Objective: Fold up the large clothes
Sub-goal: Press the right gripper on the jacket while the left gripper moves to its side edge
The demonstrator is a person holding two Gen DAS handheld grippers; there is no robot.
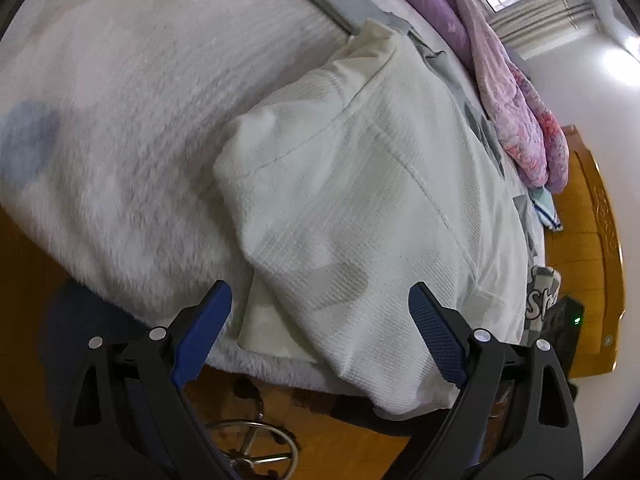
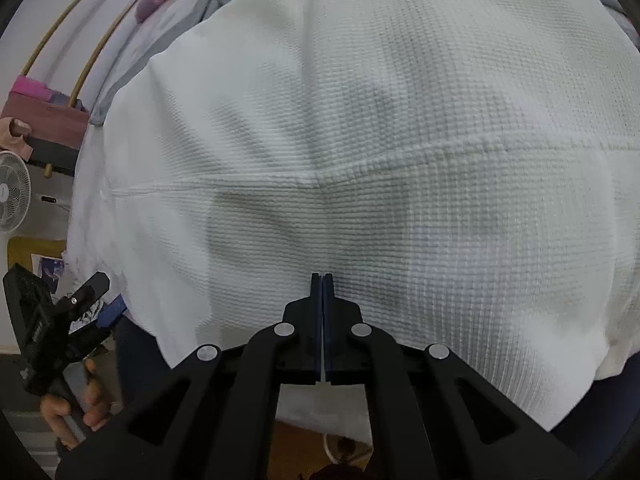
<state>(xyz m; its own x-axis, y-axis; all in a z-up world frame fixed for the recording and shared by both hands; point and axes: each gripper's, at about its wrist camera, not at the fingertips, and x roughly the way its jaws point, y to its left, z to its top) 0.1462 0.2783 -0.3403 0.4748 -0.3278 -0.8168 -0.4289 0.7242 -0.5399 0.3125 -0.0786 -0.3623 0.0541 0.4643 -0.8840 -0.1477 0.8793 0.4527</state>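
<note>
A large white waffle-knit garment [image 1: 360, 200] lies partly folded on a fluffy white bed cover [image 1: 120, 120], its near edge hanging over the bed's edge. My left gripper [image 1: 320, 300] is open, its blue pads either side of the garment's near edge, holding nothing. In the right wrist view the same garment [image 2: 360, 140] fills the frame, a seam running across it. My right gripper [image 2: 322, 280] is shut with its tips against the cloth; whether any cloth is pinched does not show. The left gripper [image 2: 102, 296] also shows at lower left, in a hand.
A purple and pink quilt [image 1: 500, 80] lies at the bed's far side by a window. A wooden footboard [image 1: 592, 240] stands at right. A metal stool base [image 1: 252, 448] sits on the wooden floor below. A fan [image 2: 12, 196] stands at left.
</note>
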